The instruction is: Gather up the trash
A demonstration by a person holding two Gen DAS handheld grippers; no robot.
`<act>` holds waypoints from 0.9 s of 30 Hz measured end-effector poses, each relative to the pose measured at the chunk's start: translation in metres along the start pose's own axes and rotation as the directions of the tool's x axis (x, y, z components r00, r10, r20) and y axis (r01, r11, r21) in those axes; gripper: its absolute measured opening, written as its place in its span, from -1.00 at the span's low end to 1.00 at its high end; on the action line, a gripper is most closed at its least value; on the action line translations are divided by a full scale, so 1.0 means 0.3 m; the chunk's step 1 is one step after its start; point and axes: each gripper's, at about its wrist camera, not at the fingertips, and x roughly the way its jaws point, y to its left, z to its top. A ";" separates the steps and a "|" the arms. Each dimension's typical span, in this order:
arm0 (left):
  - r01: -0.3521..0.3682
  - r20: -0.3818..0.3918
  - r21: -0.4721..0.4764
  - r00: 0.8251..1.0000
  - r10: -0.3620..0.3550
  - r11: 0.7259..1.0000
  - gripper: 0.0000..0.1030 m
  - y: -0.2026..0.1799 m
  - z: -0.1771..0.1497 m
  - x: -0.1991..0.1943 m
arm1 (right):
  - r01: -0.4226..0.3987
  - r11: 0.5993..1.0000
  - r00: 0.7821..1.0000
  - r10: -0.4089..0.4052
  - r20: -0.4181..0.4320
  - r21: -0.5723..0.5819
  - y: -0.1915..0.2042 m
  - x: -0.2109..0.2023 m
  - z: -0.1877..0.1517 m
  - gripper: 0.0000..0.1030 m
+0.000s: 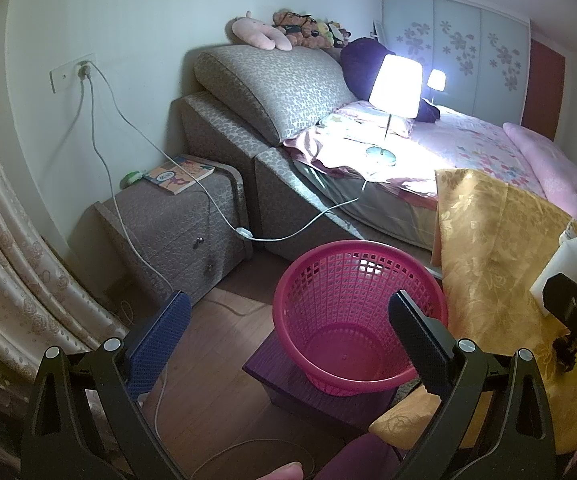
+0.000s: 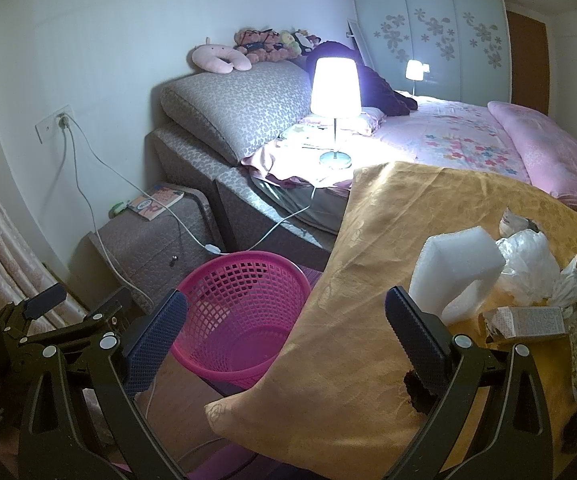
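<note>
Both hand-held grippers spread, empty: left [image 1: 288, 320], right [image 2: 286, 320]. Risk: light foam block [image 2: 456, 268] slipping, missing pink basket [image 2: 244, 312].

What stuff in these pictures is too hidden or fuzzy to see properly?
- Small dark lump on the gold cloth: right wrist view, partly behind the right claw; too blurry to identify.
- Cardboard box print: too small to read.
- Trash pile: cut off by the right edge.
- Pink basket bottom: partly blocked by the left claw.
</note>
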 end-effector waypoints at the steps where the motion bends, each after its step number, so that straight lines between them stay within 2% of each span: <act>1: 0.000 0.000 0.000 1.000 0.000 1.000 0.85 0.000 0.000 0.000 | 0.000 1.000 1.000 0.000 0.000 0.000 0.000 -0.001 0.000 0.87; 11: 0.015 -0.005 0.034 1.000 -0.015 0.999 0.85 -0.030 -0.027 0.000 | 0.029 0.999 0.999 -0.030 0.012 0.029 -0.067 -0.034 0.017 0.87; 19: 0.077 -0.026 0.103 0.997 -0.075 0.992 0.85 -0.108 -0.048 -0.005 | 0.129 0.990 0.991 -0.131 0.035 0.061 -0.185 -0.105 -0.016 0.87; 22: 0.134 -0.054 0.157 0.990 -0.127 0.978 0.85 -0.168 -0.066 -0.009 | 0.178 0.980 0.982 -0.182 0.039 0.086 -0.245 -0.141 -0.036 0.87; 27: 0.240 -0.084 0.265 0.971 -0.225 0.934 0.85 -0.288 -0.102 -0.030 | 0.257 0.953 0.964 -0.265 0.029 0.158 -0.370 -0.202 -0.079 0.87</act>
